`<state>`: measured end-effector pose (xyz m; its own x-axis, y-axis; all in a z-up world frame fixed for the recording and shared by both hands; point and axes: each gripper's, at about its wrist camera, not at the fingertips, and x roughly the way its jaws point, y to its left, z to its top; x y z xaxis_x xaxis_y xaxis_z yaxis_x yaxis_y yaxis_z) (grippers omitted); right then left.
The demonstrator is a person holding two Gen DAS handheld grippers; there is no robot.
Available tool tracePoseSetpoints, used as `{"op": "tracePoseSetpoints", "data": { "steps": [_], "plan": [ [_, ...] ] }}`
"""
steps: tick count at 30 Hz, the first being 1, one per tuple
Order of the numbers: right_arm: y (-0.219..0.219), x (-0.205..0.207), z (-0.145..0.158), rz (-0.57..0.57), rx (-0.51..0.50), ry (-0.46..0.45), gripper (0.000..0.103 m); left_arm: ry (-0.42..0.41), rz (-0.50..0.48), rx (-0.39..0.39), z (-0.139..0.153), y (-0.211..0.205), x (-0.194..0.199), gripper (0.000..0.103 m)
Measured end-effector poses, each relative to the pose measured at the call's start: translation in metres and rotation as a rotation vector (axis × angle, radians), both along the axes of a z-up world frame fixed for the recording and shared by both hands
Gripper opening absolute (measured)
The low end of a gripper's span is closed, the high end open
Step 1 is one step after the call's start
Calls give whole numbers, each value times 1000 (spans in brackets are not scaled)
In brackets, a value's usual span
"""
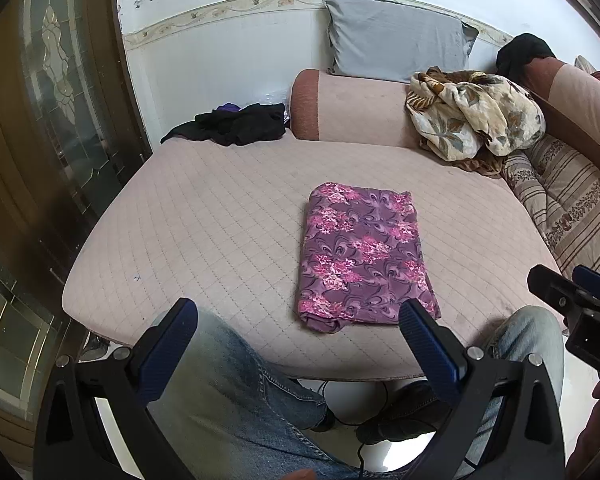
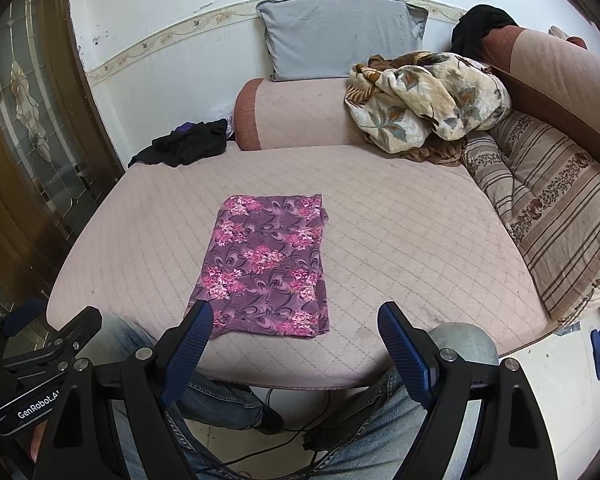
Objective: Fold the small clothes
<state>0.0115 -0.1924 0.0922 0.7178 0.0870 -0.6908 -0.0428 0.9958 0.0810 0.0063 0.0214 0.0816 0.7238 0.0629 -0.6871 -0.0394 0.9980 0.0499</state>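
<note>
A purple cloth with pink flowers (image 1: 362, 254) lies folded into a flat rectangle on the pink quilted cushion (image 1: 220, 220); it also shows in the right wrist view (image 2: 266, 264). My left gripper (image 1: 298, 312) is open and empty, held back over the person's knees, just short of the cloth's near edge. My right gripper (image 2: 296, 316) is open and empty, also held near the cushion's front edge; its left fingertip (image 2: 200, 312) overlaps the cloth's near left corner in view. The right gripper's body shows at the right of the left wrist view (image 1: 576, 300).
A heap of dark clothes (image 1: 236, 122) lies at the far left corner. A crumpled floral blanket (image 1: 472, 120) and a striped cushion (image 1: 572, 204) are at the right. A grey pillow (image 1: 396, 38) leans on the wall behind a bolster (image 1: 348, 108). A glass door (image 1: 56, 92) stands left.
</note>
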Motion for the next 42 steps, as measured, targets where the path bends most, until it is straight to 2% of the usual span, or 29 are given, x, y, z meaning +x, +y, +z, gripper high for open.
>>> {"op": "tracePoseSetpoints", "data": {
  "steps": [42],
  "plan": [
    [0, 4, 4, 18, -6, -6, 88, 0, 0, 4, 2, -1, 6, 100]
  ]
}}
